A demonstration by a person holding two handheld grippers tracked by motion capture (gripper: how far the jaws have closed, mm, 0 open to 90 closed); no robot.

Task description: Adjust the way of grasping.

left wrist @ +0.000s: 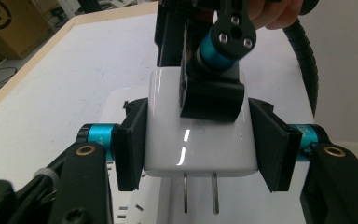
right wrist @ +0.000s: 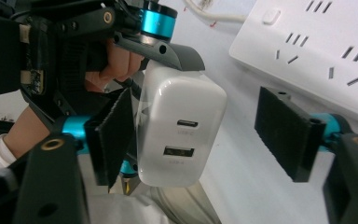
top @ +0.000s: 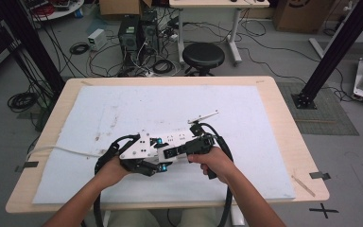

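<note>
Clamped in the left claw point(left wrist: 198, 144), a white charger point(left wrist: 198, 126) hangs prongs-down just above the power strip point(right wrist: 326, 51) on the desk point(top: 283, 118); right claw point(right wrist: 205, 135) straddles it, released. Plugging in seemingly remains.

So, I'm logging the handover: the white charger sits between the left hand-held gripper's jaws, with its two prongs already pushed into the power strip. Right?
Not quite. The left hand-held gripper does have the white charger between its jaws, but the two prongs hang bare and unplugged, as the left gripper view shows. The power strip lies separately on the table.
</note>
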